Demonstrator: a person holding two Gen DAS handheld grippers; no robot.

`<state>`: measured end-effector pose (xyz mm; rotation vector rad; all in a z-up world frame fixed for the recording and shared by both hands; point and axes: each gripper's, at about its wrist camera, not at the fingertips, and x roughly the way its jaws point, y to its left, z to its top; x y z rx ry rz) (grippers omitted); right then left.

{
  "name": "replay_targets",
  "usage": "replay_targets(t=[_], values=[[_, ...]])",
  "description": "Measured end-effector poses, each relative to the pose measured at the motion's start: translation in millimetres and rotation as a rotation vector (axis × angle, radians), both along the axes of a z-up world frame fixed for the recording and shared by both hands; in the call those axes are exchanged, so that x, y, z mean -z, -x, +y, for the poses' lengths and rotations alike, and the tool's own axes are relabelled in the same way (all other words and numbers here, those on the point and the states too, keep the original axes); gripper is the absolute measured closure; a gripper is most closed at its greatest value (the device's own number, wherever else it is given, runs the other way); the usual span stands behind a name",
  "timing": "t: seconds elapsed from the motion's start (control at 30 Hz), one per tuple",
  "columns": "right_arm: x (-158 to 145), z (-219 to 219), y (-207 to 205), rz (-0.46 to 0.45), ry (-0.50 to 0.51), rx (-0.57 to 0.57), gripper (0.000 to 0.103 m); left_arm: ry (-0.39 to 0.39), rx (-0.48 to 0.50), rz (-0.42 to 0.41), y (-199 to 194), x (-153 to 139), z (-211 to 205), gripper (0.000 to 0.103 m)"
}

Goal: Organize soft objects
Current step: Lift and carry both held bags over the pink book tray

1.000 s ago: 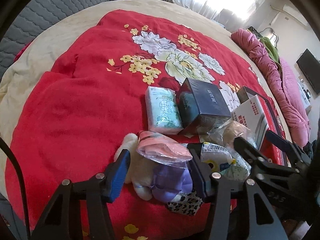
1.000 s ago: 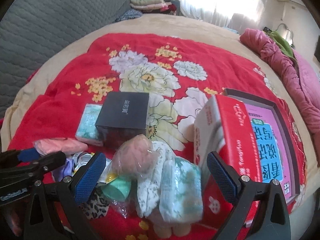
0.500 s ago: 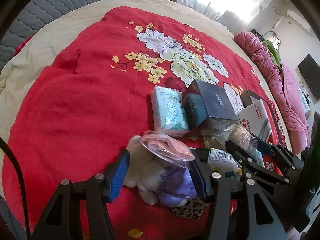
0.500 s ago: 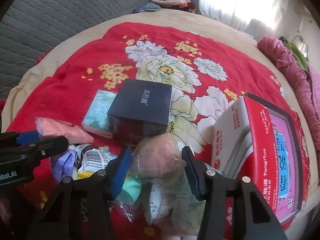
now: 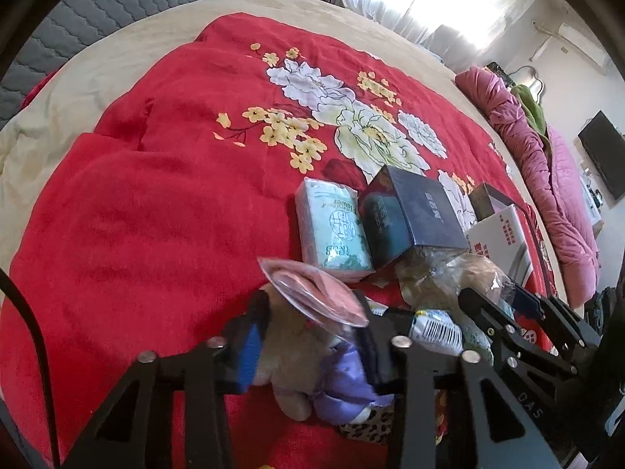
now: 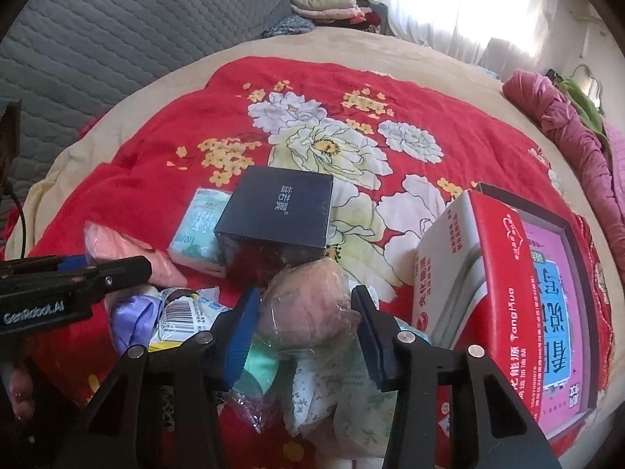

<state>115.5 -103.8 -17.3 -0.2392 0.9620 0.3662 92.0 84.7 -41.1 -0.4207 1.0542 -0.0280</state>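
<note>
Item: heap of soft objects on a bed, laid on a red floral blanket [image 5: 148,203].

Left tool [image 5: 310,338]: its jaws are closing, and between them a cream plush toy [image 5: 291,355] is caught, with a pink item in a clear bag [image 5: 316,293] lying over it and purple cloth [image 5: 343,383] below. The pads appear to be pressed into the plush.

Right tool [image 6: 308,334]: its jaws are closing about a pink bundle in clear wrap [image 6: 306,305], which is squeezed between the blue pads. The bundle is seated on top of the heap, just in front of a dark blue box [image 6: 279,205].

Near the heap: a pale green tissue pack [image 5: 334,226] is stood touching the dark box; a red-and-white carton [image 6: 504,301] is leaned at the right of the heap. A floral-print cloth [image 6: 336,394] and a barcoded packet [image 6: 177,312] are left loose in the pile.

Step in hand, as judged: two soft items are being gripped at once, prior to removal from the pile.

Next move, as judged: both grips are to be made firm, then each item lifted clear without the neighbouring bags being dragged. Slippery wrap may be lost from the pads; the destination is not shown.
</note>
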Motion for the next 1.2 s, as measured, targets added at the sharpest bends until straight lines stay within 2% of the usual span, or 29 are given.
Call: replay_targets(t=[0.03, 0.33, 0.67, 0.87, 1.2], values=[[-0.4, -0.5, 0.1, 0.0, -0.002, 0.002, 0.053, 0.011, 0.001, -0.007, -0.5, 0.5, 1.3, 0.072], [-5.8, -2.6, 2.0, -0.018, -0.011, 0.011, 0.053, 0.065, 0.015, -0.055, -1.1, 0.8, 9.3, 0.086], [-18.5, -8.8, 10.6, -0.05, -0.04, 0.026, 0.054, 0.007, 0.028, -0.146, 15.8, -23.3, 7.3, 0.088], [-36.2, -19.4, 17.8, -0.076, -0.098, 0.046, 0.054, -0.049, 0.075, -0.183, 25.4, -45.4, -11.4, 0.088], [-62.8, -44.9, 34.5, -0.125, -0.166, 0.096, 0.054, -0.07, 0.141, -0.224, 31.8, -74.8, -50.5, 0.088]])
